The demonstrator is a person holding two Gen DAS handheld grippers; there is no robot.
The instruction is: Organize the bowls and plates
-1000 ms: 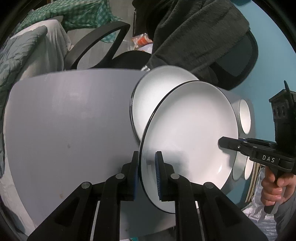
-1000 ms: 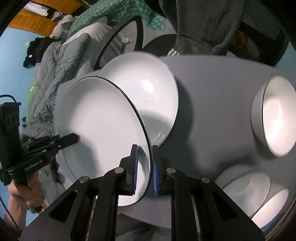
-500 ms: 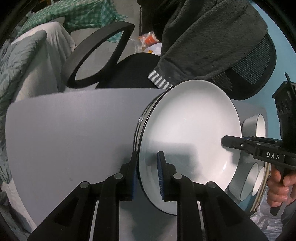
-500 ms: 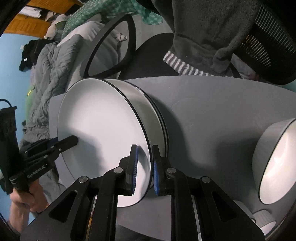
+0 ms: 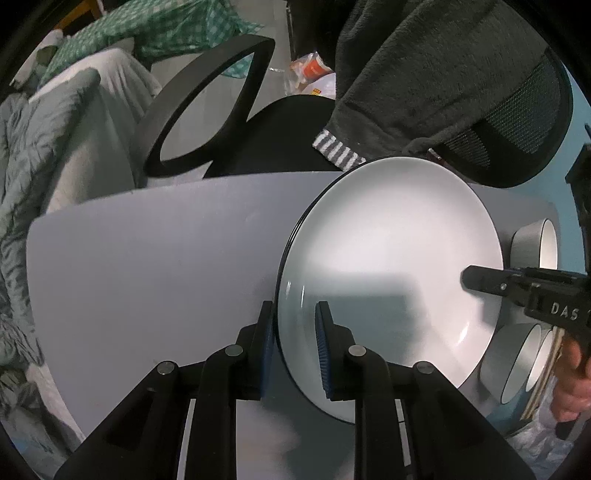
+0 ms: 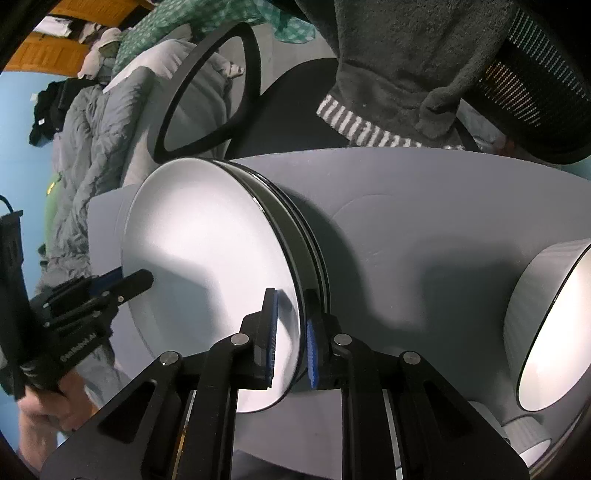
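Plate (image 5: 388, 258) white, black-rimmed, atop plate stack (image 6: 314, 240), grey table (image 5: 147, 258).

Pale grey surface (image 5: 147, 280) extending ahead of the left claw (image 5: 293, 339). Beyond its far edge, a black office chair (image 5: 280, 136) with looped armrest (image 5: 207, 107) and mesh back (image 5: 517, 122), draped with a dark fleece garment (image 5: 424, 62). Farther left, a bed with grey quilt (image 6: 92, 133) and green checked fabric (image 5: 147, 29). Blue wall (image 6: 22, 88) at left; orange wooden furniture (image 6: 40, 51) at top left.
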